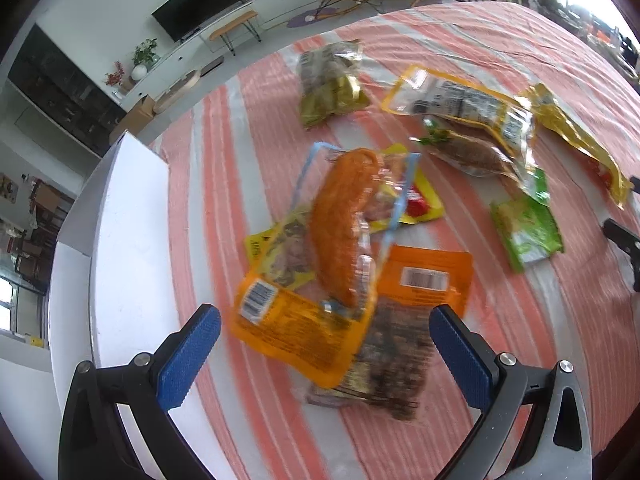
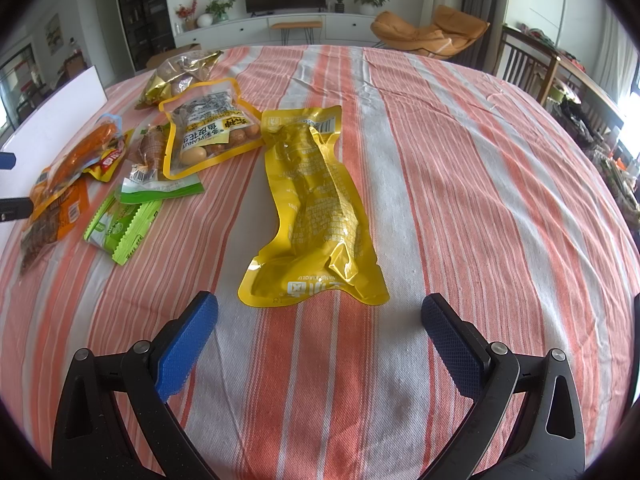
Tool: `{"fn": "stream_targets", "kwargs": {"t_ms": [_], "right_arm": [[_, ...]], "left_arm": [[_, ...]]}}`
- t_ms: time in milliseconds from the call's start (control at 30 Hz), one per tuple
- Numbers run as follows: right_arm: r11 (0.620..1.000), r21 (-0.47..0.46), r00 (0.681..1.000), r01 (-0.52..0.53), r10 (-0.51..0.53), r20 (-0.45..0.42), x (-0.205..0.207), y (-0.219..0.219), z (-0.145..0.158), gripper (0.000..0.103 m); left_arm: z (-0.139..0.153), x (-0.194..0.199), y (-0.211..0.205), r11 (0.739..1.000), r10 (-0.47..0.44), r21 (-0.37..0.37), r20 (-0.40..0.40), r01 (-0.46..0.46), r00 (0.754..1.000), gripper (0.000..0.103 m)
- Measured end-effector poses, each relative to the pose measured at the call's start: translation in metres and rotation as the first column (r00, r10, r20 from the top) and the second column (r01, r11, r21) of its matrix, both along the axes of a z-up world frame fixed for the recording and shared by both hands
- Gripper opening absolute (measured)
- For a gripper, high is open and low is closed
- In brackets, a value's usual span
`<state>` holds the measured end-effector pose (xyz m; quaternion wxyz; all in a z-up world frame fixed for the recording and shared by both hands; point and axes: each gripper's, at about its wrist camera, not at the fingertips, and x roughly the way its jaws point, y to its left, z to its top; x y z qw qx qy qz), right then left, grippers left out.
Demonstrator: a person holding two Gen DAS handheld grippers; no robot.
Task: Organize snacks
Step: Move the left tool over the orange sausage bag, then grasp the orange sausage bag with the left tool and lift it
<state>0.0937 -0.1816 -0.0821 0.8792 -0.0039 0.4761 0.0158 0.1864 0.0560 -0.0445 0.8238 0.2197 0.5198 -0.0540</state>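
Striped cloth [image 2: 460, 168] covers table, snacks mostly far left. Yellow pouch [image 2: 316, 204] lies flat, centre, near R gripper [image 2: 319, 334], wide open, empty. Likely light, slick foil: pinch near sealed edge. L gripper [image 1: 325, 338] wide open, empty, over sausage pack [image 1: 340, 224] pile

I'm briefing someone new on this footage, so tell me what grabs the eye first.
The long yellow packet lies alone on the striped tablecloth, just ahead of the open right hand-held gripper. Left of it, the other snacks cluster in a heap, topped by a clear pack with an orange sausage, just ahead of the open left hand-held gripper.
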Motion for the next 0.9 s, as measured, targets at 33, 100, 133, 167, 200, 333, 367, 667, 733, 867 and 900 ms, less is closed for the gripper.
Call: {"fn": "stream_targets", "kwargs": {"t_ms": [33, 100, 133, 167, 200, 333, 367, 667, 733, 867, 900], "right_arm": [[1.000, 0.000, 1.000, 0.000, 0.000, 0.000, 0.000, 0.000, 0.000, 0.103], [1.000, 0.000, 1.000, 0.000, 0.000, 0.000, 0.000, 0.000, 0.000, 0.103], [1.000, 0.000, 1.000, 0.000, 0.000, 0.000, 0.000, 0.000, 0.000, 0.103], [1.000, 0.000, 1.000, 0.000, 0.000, 0.000, 0.000, 0.000, 0.000, 0.103], [1.000, 0.000, 1.000, 0.000, 0.000, 0.000, 0.000, 0.000, 0.000, 0.103], [1.000, 0.000, 1.000, 0.000, 0.000, 0.000, 0.000, 0.000, 0.000, 0.103], [1.000, 0.000, 1.000, 0.000, 0.000, 0.000, 0.000, 0.000, 0.000, 0.103], [1.000, 0.000, 1.000, 0.000, 0.000, 0.000, 0.000, 0.000, 0.000, 0.103], [1.000, 0.000, 1.000, 0.000, 0.000, 0.000, 0.000, 0.000, 0.000, 0.103], [1.000, -0.001, 1.000, 0.000, 0.000, 0.000, 0.000, 0.000, 0.000, 0.103], [1.000, -0.001, 1.000, 0.000, 0.000, 0.000, 0.000, 0.000, 0.000, 0.103]], "left_arm": [[0.000, 0.003, 0.003, 1.000, 0.009, -0.004, -0.002, -0.009, 1.000, 0.103], [0.001, 0.012, 0.009, 1.000, 0.024, -0.015, -0.008, -0.024, 1.000, 0.103], [0.000, 0.015, 0.010, 1.000, 0.025, -0.018, -0.010, -0.025, 1.000, 0.103], [0.000, 0.017, 0.010, 1.000, 0.021, -0.020, -0.012, -0.021, 1.000, 0.103], [0.000, 0.020, 0.010, 1.000, 0.004, -0.031, -0.016, -0.005, 1.000, 0.103], [-0.001, 0.026, 0.004, 0.996, -0.060, -0.063, -0.027, 0.058, 0.998, 0.103], [-0.002, 0.028, 0.002, 0.996, -0.071, -0.061, -0.025, 0.069, 0.997, 0.103], [-0.034, 0.074, -0.011, 0.995, -0.097, -0.011, -0.055, 0.096, 0.994, 0.103], [-0.045, 0.081, -0.012, 0.996, -0.087, -0.046, -0.092, 0.083, 0.992, 0.103], [-0.043, 0.077, -0.007, 0.990, -0.066, -0.130, -0.086, 0.054, 0.994, 0.062], [-0.040, 0.075, -0.005, 0.990, -0.052, -0.135, -0.079, 0.041, 0.995, 0.049]]}}
